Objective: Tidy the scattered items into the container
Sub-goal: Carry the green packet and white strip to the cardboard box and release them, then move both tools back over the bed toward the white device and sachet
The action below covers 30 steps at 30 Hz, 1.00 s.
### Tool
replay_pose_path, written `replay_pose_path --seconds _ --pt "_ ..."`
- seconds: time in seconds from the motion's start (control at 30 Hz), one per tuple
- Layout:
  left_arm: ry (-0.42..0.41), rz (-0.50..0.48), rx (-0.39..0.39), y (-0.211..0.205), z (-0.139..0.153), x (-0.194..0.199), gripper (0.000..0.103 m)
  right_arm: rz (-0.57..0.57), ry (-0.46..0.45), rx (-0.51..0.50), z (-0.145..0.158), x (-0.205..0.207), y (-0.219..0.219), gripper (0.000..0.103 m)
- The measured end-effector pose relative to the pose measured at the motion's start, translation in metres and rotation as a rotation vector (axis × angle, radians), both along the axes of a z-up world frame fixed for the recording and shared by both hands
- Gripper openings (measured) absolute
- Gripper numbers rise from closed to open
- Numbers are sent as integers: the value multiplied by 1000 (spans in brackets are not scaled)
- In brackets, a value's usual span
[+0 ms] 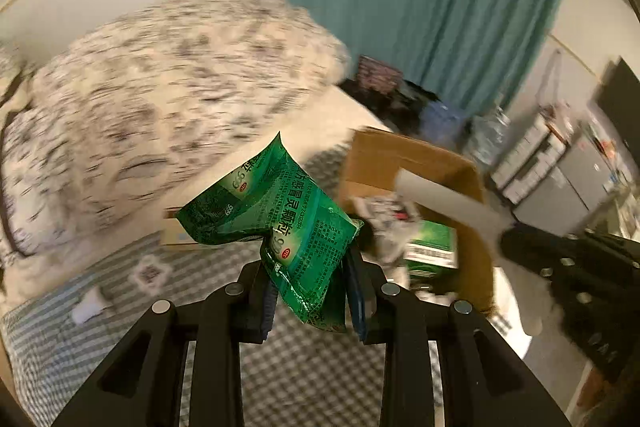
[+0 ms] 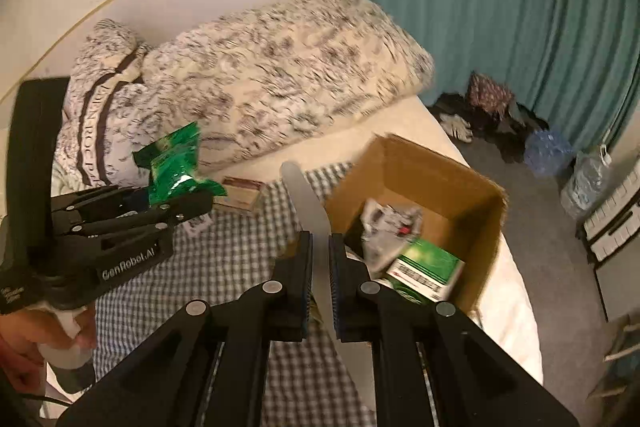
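My left gripper (image 1: pixel 308 259) is shut on a green medicine sachet strip (image 1: pixel 276 211) and holds it above the checked cloth, left of the cardboard box (image 1: pixel 376 159). The sachet also shows in the right wrist view (image 2: pixel 176 163), in the left gripper (image 2: pixel 176 201). My right gripper (image 2: pixel 320 247) is shut on a flat grey strip (image 2: pixel 304 203) that sticks up beside the open cardboard box (image 2: pixel 424 167). The box holds a green and white carton (image 2: pixel 428 263) and a crumpled grey pack (image 2: pixel 388 223).
A small brown box (image 2: pixel 240 193) lies on the checked cloth (image 2: pixel 240 247) on the bed. A rolled patterned duvet (image 2: pixel 280 75) lies behind. A small white item (image 1: pixel 90 307) lies on the cloth at left. Teal curtain (image 2: pixel 500 7), floor clutter and drawers (image 2: pixel 612 219) stand to the right.
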<state>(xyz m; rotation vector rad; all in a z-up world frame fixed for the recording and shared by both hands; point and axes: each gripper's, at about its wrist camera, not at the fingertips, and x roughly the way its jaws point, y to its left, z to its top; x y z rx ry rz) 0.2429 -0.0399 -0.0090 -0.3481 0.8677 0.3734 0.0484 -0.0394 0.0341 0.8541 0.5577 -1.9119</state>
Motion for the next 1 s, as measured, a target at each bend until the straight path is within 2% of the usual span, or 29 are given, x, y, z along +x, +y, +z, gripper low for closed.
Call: replay_pose_path --seconds 0.27,0.3,0.33,0.37,0.4,0.43,0.47,0.5,0.73,0.87,1.0 --pt "93 -86 -26 -53 -38 76 31 -26 -43 66 -29 -72 2 9" --pt "110 -92 -33 -56 -43 82 34 -29 -49 73 -32 -79 1 15" --pt "131 -104 -48 -57 -48 87 40 -34 -59 83 -35 -86 0 17" --pt "156 -118 -66 -58 -53 92 55 -38 -71 92 -37 -93 -1 17" --pt "182 -123 -70 -59 -57 95 74 -43 -76 91 -38 -97 -2 22" --pt "203 -116 -57 -59 -58 97 81 -52 -77 88 -37 -103 -2 42" --pt "214 -102 -37 -59 -58 97 86 -67 -77 87 -37 -109 -1 54" --pt "219 -90 -21 -57 -58 96 87 -81 -78 81 -36 -113 -1 68" --pt "237 22 9 -35 -47 77 89 -89 -98 46 -29 -125 -2 68" --pt "238 129 5 -17 -42 40 90 -59 -100 30 -29 -114 -6 68" --pt "249 279 -23 5 -43 -14 90 1 -104 22 -32 -91 -18 68"
